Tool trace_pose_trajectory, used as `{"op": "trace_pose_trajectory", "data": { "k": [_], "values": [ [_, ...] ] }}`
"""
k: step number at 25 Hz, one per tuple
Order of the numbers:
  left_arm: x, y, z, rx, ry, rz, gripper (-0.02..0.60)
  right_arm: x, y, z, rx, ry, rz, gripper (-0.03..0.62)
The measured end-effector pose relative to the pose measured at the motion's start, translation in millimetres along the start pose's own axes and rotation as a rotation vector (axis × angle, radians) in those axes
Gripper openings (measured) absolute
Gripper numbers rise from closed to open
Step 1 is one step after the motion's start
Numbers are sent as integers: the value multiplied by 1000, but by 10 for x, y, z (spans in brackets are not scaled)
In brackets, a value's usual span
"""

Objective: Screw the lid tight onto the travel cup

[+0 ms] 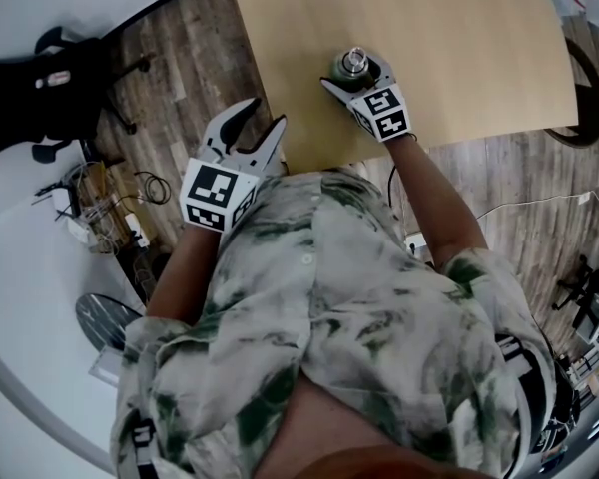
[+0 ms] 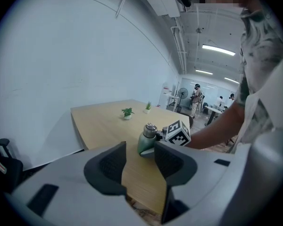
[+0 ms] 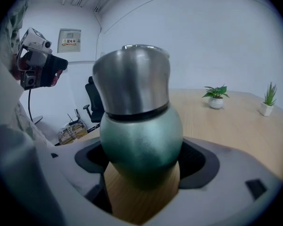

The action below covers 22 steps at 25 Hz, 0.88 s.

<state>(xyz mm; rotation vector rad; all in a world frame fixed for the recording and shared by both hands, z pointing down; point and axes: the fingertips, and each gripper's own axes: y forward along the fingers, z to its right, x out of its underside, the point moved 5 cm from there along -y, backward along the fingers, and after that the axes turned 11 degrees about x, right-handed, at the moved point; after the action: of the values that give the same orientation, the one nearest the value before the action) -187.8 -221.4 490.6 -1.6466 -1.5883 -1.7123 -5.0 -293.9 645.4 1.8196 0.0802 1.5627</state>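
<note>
Step in hand, by the look of it: getting a hold on the body before any turning. Travel cup upright on the bench, upper middle of the head view, close to the bench's lower edge, with the steel lid already seated on top. Threaded home or merely resting: not readable from here.

Right tool set round the green lower body, jaws spread to the widest, one on either side. Pads seemingly just clear of the metal, though hard to judge behind the bulge of the body in the right gripper view. So, nothing clamped yet.

Left tool down at centre left of the head view, off the bench's corner and over the floor, well apart from the cup. Jaws partly open, nothing between them; cup and right tool further off in the middle of the left gripper view.

Next, as a judgement: close the right tool firmly on the body to stop any spinning, then bring the left tool across to the lid, square to it, grip the steel and twist until tight. Worth minding: smooth rounded metal, likely to slip under a light squeeze.
</note>
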Motion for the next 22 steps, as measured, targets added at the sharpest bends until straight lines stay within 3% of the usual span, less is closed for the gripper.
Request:
{"op": "trace_pose_trajectory", "data": {
  "k": [22],
  "values": [
    [-35, -39, 111, -25, 4, 8, 183, 4, 48, 29, 41, -30, -44, 407]
  ]
}}
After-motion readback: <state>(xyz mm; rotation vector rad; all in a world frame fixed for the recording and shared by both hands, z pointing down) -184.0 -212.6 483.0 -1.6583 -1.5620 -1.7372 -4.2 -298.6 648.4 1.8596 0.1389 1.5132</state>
